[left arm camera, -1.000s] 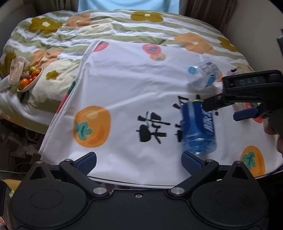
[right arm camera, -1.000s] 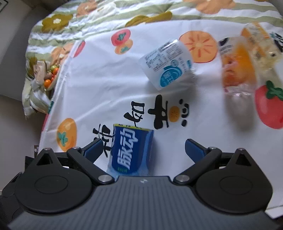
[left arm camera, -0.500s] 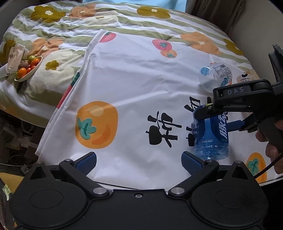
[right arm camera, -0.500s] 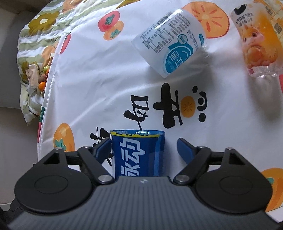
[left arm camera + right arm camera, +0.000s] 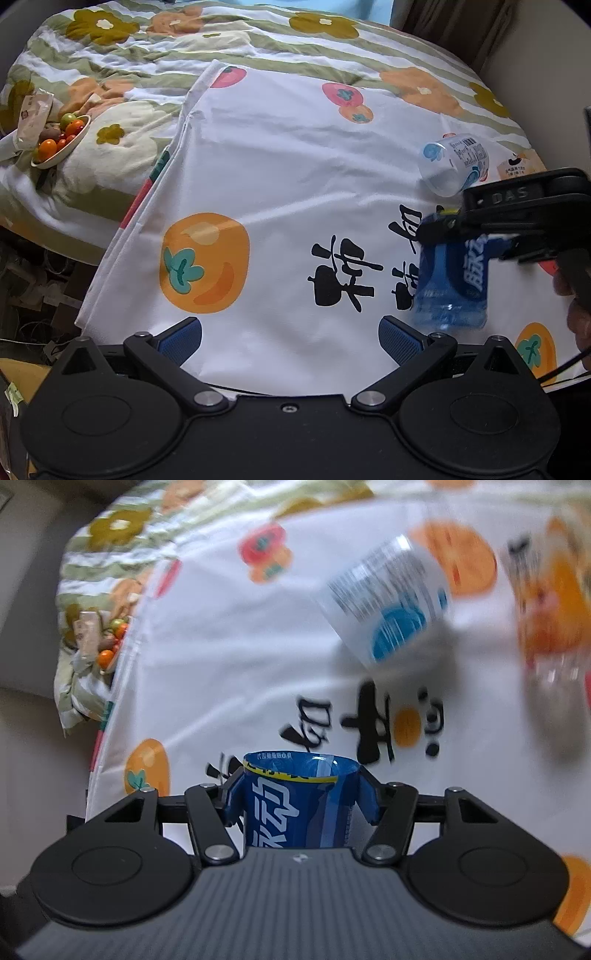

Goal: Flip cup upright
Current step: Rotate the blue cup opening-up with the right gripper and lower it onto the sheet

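Observation:
A blue cup (image 5: 301,801) made from a cut drink bottle, with white characters on its label, sits between the blue pads of my right gripper (image 5: 301,799), which is shut on it near its open rim. In the left wrist view the same blue cup (image 5: 450,284) is at the right, its clear blue base toward the camera, under the black right gripper (image 5: 454,230). My left gripper (image 5: 290,338) hovers open over the cloth's near edge, holding nothing. A white cup (image 5: 388,602) with a blue logo lies on its side farther back.
A white cloth (image 5: 280,155) printed with persimmons covers a flowered quilt. An orange-labelled cup (image 5: 554,605) lies at the far right. A small dish of cherry tomatoes (image 5: 61,140) sits at the left on the quilt. The white cup (image 5: 452,162) lies beyond the blue one.
My right gripper has slid forward around the blue cup and shut on it. The right wrist view is now blurred with motion. The left gripper has stayed open.

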A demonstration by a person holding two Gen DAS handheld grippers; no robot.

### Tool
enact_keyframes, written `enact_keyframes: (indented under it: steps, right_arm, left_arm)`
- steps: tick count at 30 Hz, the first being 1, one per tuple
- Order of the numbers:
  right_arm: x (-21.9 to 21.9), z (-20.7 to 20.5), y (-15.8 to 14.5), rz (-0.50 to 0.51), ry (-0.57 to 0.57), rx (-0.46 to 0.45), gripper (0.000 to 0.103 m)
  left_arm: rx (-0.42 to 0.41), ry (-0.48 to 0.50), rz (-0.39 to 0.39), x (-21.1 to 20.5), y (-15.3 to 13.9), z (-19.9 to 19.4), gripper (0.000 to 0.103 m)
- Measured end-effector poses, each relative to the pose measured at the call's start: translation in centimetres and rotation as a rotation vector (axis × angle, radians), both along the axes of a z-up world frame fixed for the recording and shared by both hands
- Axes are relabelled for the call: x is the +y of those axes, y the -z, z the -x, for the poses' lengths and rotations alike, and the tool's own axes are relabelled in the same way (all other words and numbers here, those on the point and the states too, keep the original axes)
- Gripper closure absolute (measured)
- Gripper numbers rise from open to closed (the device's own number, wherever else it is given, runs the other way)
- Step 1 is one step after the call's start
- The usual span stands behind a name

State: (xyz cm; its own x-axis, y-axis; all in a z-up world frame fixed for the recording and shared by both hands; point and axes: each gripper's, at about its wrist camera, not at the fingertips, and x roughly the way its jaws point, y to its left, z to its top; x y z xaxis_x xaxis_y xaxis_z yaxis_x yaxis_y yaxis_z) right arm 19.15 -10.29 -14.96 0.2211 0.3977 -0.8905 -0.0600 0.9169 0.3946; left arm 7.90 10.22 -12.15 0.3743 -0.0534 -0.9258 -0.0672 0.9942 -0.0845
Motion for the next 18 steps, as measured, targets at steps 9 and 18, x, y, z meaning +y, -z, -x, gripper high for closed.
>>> enact_keyframes:
  steps: [9,18]
  right_arm:
    - [2.1,2.0,-1.4,0.087,-0.111,-0.326,0.028]
    - [2.9,5.4,0.1,0.127,-0.193,-0.66,0.028]
  left_arm:
    - [0.004,-0.005,-0.004,0.1,0.0,0.2,0.0]
    - [0.041,0.009,-0.02,0.1,1.4,0.8,0.0]
